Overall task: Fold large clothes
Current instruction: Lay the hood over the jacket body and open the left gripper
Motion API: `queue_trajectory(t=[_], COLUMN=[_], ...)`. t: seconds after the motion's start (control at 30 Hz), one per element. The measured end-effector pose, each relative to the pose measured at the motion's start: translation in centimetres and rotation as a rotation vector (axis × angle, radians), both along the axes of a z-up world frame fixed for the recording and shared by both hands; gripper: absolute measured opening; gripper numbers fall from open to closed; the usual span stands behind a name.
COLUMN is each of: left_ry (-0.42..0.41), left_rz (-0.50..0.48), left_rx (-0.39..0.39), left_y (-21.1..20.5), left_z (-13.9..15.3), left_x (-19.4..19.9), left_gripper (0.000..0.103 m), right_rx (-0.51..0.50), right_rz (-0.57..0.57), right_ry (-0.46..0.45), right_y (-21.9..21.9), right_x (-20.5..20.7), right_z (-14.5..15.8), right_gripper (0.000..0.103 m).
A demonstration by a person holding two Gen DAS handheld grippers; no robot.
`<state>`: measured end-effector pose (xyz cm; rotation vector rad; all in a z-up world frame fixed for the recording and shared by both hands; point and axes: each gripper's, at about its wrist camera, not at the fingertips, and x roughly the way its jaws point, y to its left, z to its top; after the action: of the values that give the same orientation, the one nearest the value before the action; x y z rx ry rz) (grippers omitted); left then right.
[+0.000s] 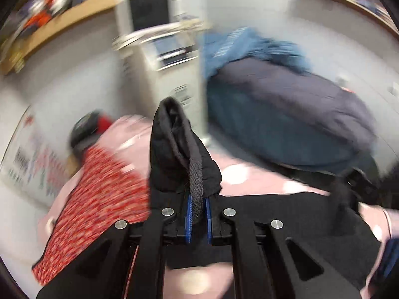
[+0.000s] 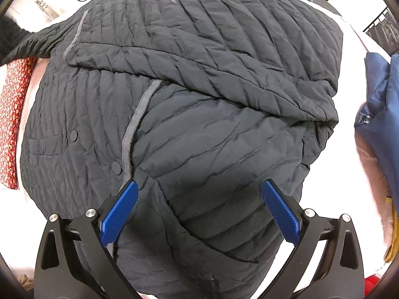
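Left gripper (image 1: 198,211) is clamped tight on a bunched fold of the black quilted jacket (image 2: 189,114), its 2 blue pads (image 1: 188,218) pressed together on a grey-edged strip of the fabric that stands up in a puffed lump above the fingertips. It tilts downward and forward over the work surface, and its whole view is smeared, with only the gripper and the pinched cloth sharp. Beyond the pinched cloth lie a red patterned fabric (image 1: 99,194) to the left, a pink sheet (image 1: 239,174) under the jacket, and a heap of dark blue and teal clothes (image 1: 286,104) farther back beside a white cabinet (image 1: 159,49).

Right gripper (image 2: 199,189) points straight down at the jacket with its jaws spread wide apart, nothing between the pads. Its 2 blue pads (image 2: 119,211) hover over the lower part of the jacket; whether the tips touch the fabric cannot be told. From this view the jacket lies spread across the pink-and-white surface, filling most of the frame, with 1 panel folded over diagonally across the upper half and a grey trim line (image 2: 134,129) running down the middle. 1 sleeve (image 2: 37,42) stretches off toward the upper left edge. The red patterned fabric sits just beside the jacket's left edge, and a blue garment (image 2: 379,114) lies near the right edge.
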<state>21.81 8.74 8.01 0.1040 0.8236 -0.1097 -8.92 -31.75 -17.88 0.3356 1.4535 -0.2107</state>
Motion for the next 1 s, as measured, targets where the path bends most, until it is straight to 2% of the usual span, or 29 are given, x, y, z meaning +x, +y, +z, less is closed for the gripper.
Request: queue_trajectory(t=[0.13,0.23,0.33,0.47,0.57,0.73,0.83,1.0], left_ry=[-0.025,-0.004,0.055,0.194,0.264,0.363,0.401,0.461], left_rz=[-0.226,-0.396,-0.498,-0.581,-0.612,-0.641,-0.653,-0.648], left_rx=[-0.036,-0.042,-0.043,-0.044,-0.013,0.109,0.149,0.16], left_y=[-9.9,-17.7,-22.7,-28.2,-30.6,-33.6,-33.4,-32.0], left_z=[0.5,-1.3,-3.9,-8.8,-12.2,-17.3,-19.0,-20.0], left_x=[-3.2,-7.1,-10.2,-14.0,-16.7,-19.8,-20.2,-20.9], left_gripper=[0.008,0.008,0.008,0.008,0.008,0.008,0.009,0.01], right_rx=[-0.002,-0.001,0.0,0.0,0.004,0.023,0.044,0.045], right_rz=[-0.04,-0.082,-0.121,-0.165,-0.194,-0.217,-0.225,-0.215], right_ry=[-0.008,-0.006,-0.004,0.005,0.016,0.033,0.037,0.041], right_y=[-0.9,-2.5,-4.0,-5.8,-6.9,-8.3,-8.9,-9.3], right_x=[-0.9,-2.1,-3.4,-5.0,-6.2,-7.5,-7.8,-8.0], right_z=[0.9,1.0,1.0,1.0,0.6,0.1,-0.2,-0.5], right_gripper=[0.098,0.098,0.098,0.098,0.098,0.098,0.098,0.098])
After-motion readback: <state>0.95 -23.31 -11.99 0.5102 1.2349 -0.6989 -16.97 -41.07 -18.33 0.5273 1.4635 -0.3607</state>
